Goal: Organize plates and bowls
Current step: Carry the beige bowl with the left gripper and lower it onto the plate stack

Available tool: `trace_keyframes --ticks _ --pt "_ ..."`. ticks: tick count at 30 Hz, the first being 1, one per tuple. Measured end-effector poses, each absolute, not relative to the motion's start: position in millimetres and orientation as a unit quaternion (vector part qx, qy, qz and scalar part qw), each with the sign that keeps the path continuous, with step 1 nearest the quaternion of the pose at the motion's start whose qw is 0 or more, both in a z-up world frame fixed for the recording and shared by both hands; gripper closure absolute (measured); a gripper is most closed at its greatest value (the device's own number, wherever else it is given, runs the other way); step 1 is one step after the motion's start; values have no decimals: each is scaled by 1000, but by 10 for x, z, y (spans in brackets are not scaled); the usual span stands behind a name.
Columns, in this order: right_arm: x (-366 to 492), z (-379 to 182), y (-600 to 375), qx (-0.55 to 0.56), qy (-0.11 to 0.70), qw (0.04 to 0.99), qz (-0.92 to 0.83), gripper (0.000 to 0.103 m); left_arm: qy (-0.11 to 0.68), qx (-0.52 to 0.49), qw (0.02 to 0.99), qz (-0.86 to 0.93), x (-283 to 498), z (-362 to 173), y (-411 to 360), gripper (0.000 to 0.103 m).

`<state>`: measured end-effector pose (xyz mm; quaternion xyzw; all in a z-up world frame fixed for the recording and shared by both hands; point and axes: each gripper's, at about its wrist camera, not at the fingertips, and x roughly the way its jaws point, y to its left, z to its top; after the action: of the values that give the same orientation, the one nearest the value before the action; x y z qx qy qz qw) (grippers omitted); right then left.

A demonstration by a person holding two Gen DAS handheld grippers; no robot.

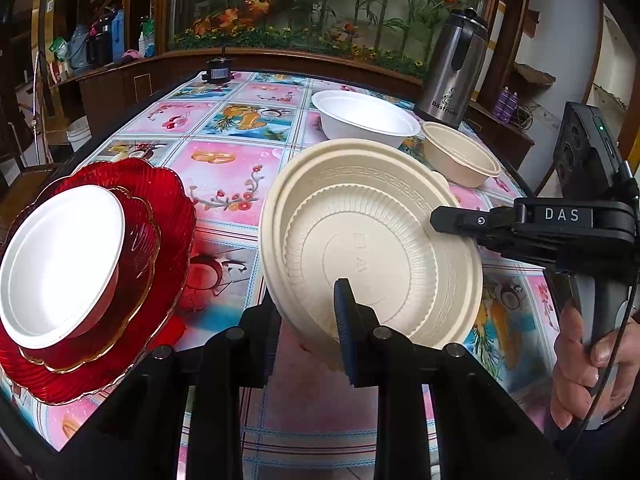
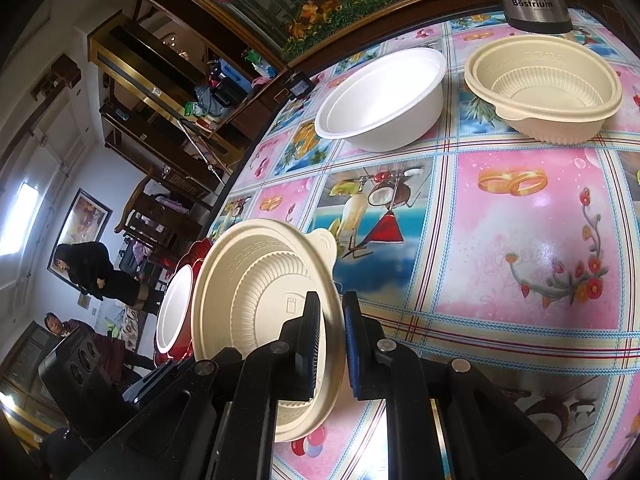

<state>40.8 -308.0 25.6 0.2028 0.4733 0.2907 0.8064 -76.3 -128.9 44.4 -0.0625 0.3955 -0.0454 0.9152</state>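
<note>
Both claws, left gripper (image 1: pixel 312 320) and right gripper (image 2: pixel 331 344), clamped on tilted ribbed beige plastic bowl (image 1: pixel 372 252); beside it, white bowl already on red glass plates (image 1: pixel 120 280); beyond, white foam bowl (image 1: pixel 364 118) and second beige bowl (image 1: pixel 460 156) unsorted.

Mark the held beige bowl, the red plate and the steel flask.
held beige bowl (image 1: pixel 372 240), left wrist view, on its ribbed inner floor.
red plate (image 1: pixel 160 240), left wrist view, on its bare right rim.
steel flask (image 1: pixel 452 68), left wrist view, on its body.
</note>
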Motion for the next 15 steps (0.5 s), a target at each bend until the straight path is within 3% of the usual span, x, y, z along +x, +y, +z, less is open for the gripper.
trace_keyframes --ticks 15 --pt "392 294 -3071 204 468 807 297 89 384 -62 920 -42 -803 520 -1239 80"
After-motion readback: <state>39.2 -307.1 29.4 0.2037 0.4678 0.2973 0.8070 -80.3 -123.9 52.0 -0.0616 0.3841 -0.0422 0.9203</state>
